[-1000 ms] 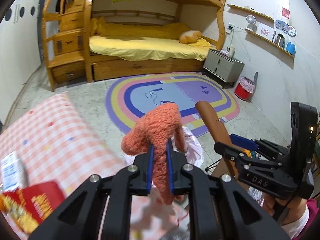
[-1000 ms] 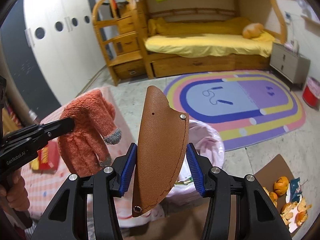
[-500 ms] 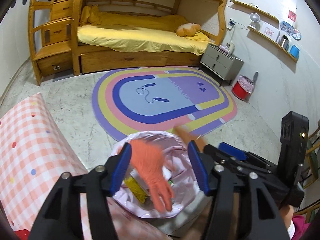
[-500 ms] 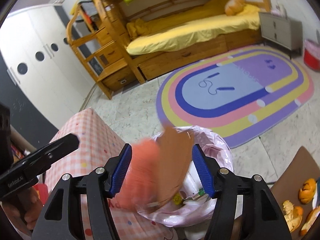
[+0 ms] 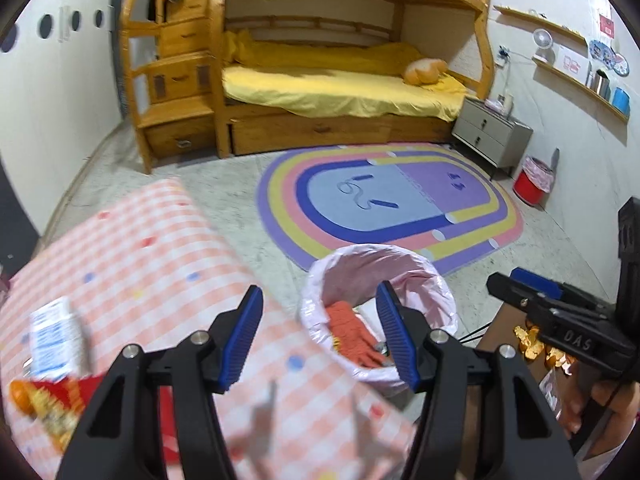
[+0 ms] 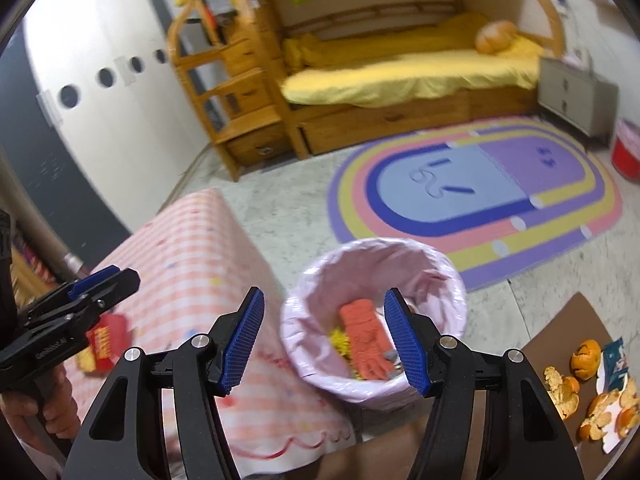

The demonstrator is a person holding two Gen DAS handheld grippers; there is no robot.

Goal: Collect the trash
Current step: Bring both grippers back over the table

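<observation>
A bin lined with a pink bag stands on the floor between the pink checked table and a brown surface. An orange glove lies inside it on other trash. My left gripper is open and empty, above the table's corner beside the bin; it also shows in the right wrist view. My right gripper is open and empty above the bin; it also shows in the left wrist view. The brown leather piece is not in view.
On the checked table lie a red snack packet and a white packet. Orange peels and wrappers lie on the brown surface at right. A rainbow rug, bunk bed, nightstand and red bin stand beyond.
Both grippers opened. The orange glove fell from the left gripper and the brown leather piece from the right, into the pink-lined bin. Both grippers have since drawn back a little.
</observation>
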